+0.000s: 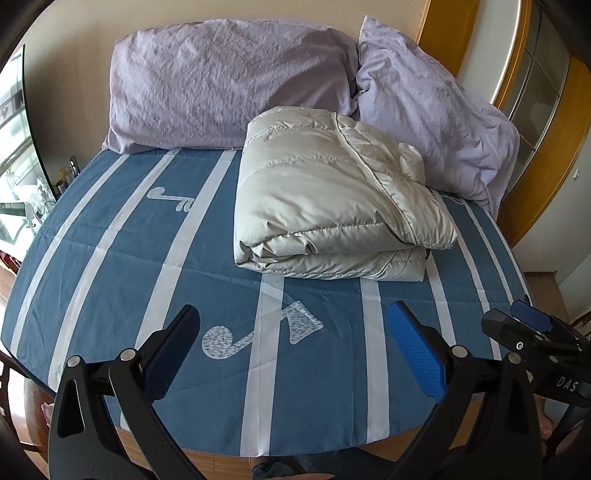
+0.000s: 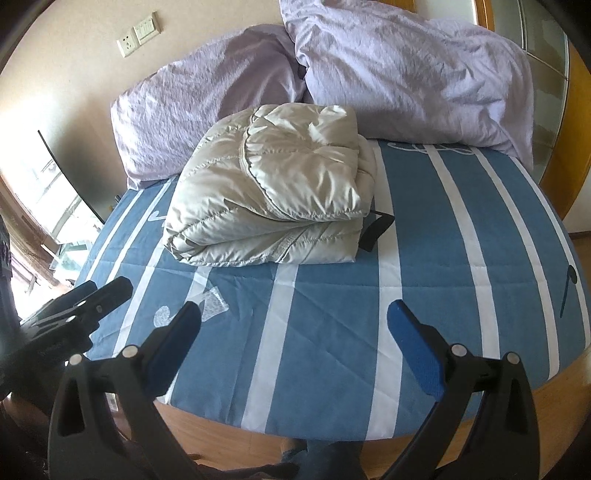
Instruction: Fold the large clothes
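Observation:
A cream padded jacket lies folded in a thick bundle on the blue striped bed sheet, toward the pillows. It also shows in the right wrist view, with a black strap sticking out at its right side. My left gripper is open and empty, over the sheet's near part, well short of the jacket. My right gripper is open and empty, also short of the jacket. The right gripper shows at the right edge of the left wrist view, and the left gripper at the left edge of the right wrist view.
Two lilac pillows lean against the wall behind the jacket. A wooden frame with glass panels stands at the right. A dark screen and a window are at the left. Wall sockets sit above the pillows.

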`<act>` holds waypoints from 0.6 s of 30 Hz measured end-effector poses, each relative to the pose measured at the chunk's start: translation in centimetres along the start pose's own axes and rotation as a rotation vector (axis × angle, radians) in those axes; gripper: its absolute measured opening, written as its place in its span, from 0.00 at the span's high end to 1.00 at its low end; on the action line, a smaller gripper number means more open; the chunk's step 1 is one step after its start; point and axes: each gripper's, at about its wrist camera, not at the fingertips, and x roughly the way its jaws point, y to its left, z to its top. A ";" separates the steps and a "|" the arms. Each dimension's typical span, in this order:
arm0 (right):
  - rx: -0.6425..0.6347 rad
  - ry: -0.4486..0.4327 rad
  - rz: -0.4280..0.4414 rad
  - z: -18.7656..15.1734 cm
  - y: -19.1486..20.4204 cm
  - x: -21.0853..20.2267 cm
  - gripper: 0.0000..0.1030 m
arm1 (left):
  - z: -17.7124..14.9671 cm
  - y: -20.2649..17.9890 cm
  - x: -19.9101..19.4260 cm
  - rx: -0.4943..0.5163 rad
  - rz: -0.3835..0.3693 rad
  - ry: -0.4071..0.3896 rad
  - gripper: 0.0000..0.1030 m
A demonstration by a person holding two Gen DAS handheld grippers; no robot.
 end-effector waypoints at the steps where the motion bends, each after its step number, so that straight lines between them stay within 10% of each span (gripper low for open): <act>1: 0.001 -0.002 0.000 0.0 0.0 0.0 0.02 | 0.0 0.0 0.0 0.000 -0.001 -0.002 0.01; 18: -0.003 -0.007 0.004 0.1 -0.1 -0.1 0.02 | -0.1 -0.8 0.1 -0.004 -0.018 0.003 0.01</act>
